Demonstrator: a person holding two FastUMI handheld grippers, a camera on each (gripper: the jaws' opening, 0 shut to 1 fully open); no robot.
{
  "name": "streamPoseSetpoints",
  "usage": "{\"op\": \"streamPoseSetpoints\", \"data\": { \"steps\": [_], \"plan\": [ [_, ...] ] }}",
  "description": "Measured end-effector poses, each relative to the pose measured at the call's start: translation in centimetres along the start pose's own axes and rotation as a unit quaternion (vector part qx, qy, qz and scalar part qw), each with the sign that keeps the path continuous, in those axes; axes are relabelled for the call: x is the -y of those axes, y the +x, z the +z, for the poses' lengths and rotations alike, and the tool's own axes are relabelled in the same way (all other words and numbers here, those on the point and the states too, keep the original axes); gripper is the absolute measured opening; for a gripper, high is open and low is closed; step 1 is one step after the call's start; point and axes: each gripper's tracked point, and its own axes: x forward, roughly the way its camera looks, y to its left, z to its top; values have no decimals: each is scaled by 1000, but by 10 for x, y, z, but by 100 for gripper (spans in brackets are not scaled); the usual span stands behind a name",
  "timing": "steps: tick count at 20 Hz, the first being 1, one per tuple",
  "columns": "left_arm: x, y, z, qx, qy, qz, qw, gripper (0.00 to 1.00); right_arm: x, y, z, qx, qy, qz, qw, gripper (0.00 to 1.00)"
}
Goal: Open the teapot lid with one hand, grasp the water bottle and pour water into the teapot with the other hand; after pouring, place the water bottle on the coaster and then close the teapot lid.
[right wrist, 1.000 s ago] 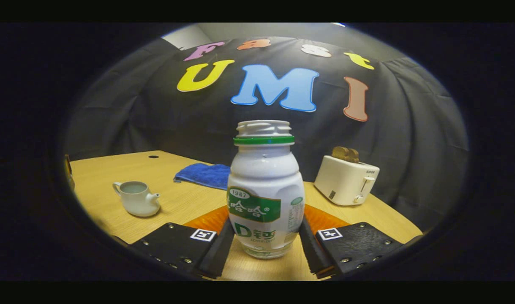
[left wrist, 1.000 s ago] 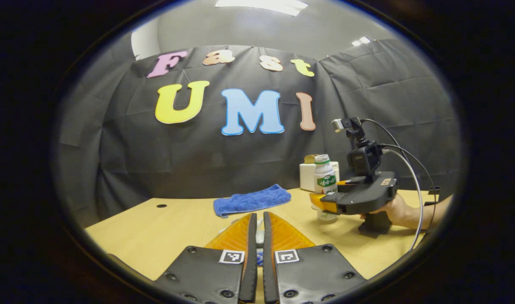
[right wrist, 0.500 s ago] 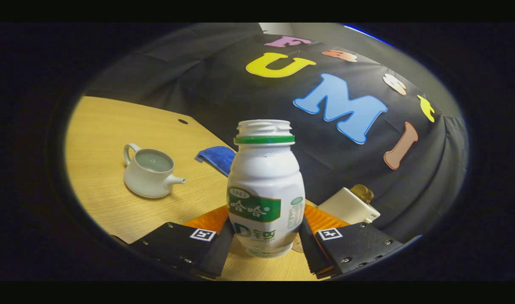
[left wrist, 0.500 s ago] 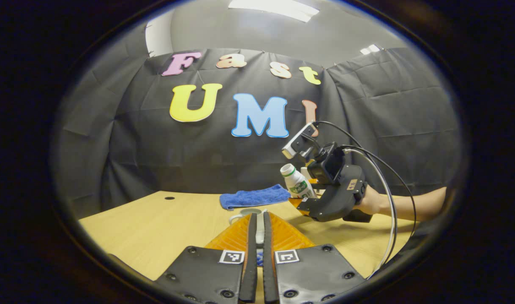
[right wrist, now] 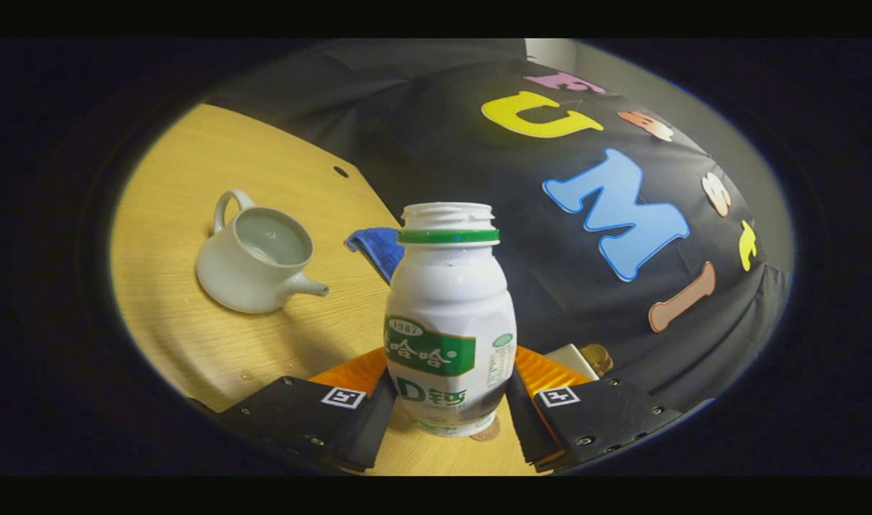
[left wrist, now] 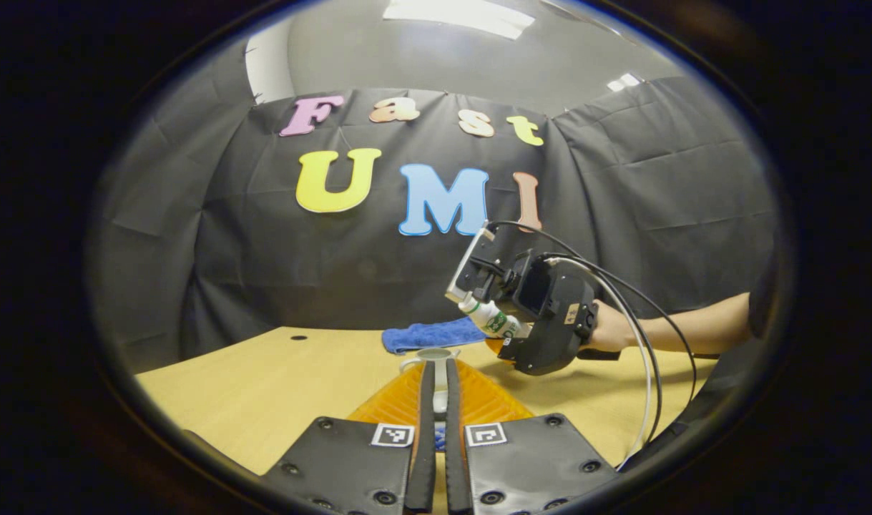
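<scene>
the water bottle, smooth white plastic with a ribbed uncapped neck and a green ring, is clamped between the right gripper jaws, tilted with its mouth toward the teapot. the teapot, rounded glazed white ceramic with a loop handle and short spout, stands lidless on the pale wood-grain bench, liquid inside. beyond the teapot lies a rumpled blue cloth. the left gripper jaws are nearly closed on a small pale piece, just before the teapot.
</scene>
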Motion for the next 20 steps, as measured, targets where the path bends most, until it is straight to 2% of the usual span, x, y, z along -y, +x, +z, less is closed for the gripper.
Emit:
{"op": "streamPoseSetpoints", "data": {
  "steps": [1, 2, 5, 11, 15, 20],
  "plan": [
    [1, 1, 0, -1, 3, 0, 1000, 17, 1, 2, 1, -3, -11, -1, 1000, 73],
    [0, 1, -2, -3, 5, 1, 1000, 12, -2, 6, 2, -5, -19, -2, 1000, 73],
    [-2, 1, -4, -5, 8, 4, 1000, 12, -6, 9, 5, -6, -43, -4, 999, 73],
    [-4, 2, -6, -5, 16, 8, 1000, 12, -10, 11, 14, -1, -127, -14, 992, 73],
    [-3, 2, -7, -5, 30, 11, 999, 12, -15, 15, 17, 2, -152, -15, 988, 73],
    [-1, 1, -9, -3, 39, 9, 999, 12, -9, 15, 23, 10, -212, -33, 977, 73]
  ]
}}
